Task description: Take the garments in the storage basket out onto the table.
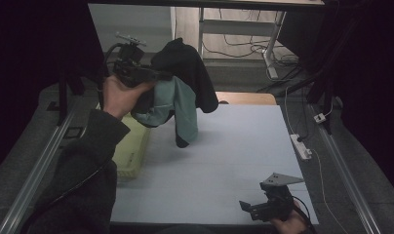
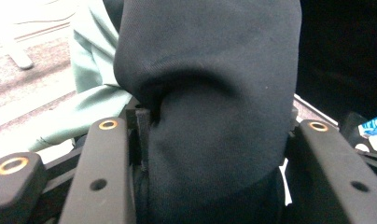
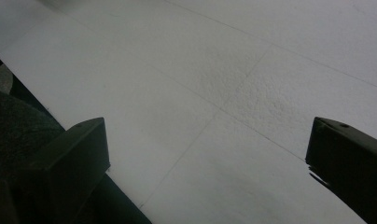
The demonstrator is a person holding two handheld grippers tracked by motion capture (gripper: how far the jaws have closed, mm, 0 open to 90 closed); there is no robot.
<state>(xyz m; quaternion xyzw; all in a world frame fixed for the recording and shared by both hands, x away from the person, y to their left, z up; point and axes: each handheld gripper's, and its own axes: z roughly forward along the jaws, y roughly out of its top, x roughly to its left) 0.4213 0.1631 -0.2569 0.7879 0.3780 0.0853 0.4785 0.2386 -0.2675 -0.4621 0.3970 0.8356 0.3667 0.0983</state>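
From the high view, the left gripper (image 1: pixel 136 73) is raised well above the counter (image 1: pixel 224 161), and a bundle of clothes hangs from it: a black garment (image 1: pixel 185 63) draped over the top and a pale green garment (image 1: pixel 178 107) drooping beneath. The bundle's long axis runs downward, and its lowest tip hangs above the counter, apart from it as far as I can judge. A yellow tray (image 1: pixel 134 146) lies at the counter's left edge, below the raised hand. The right gripper (image 1: pixel 263 207) sits low at the near edge, well apart from the cloth, so the left hand is far nearer.

The left gripper view shows what the high view cannot: the black garment (image 2: pixel 210 107) bunched between its two fingers (image 2: pixel 102 172), which are closed against the thick fold, with the green cloth (image 2: pixel 91 93) off to one side.

The right gripper view shows its fingers (image 3: pixel 70 158) spread wide with nothing between them, over bare white counter (image 3: pixel 214 70).
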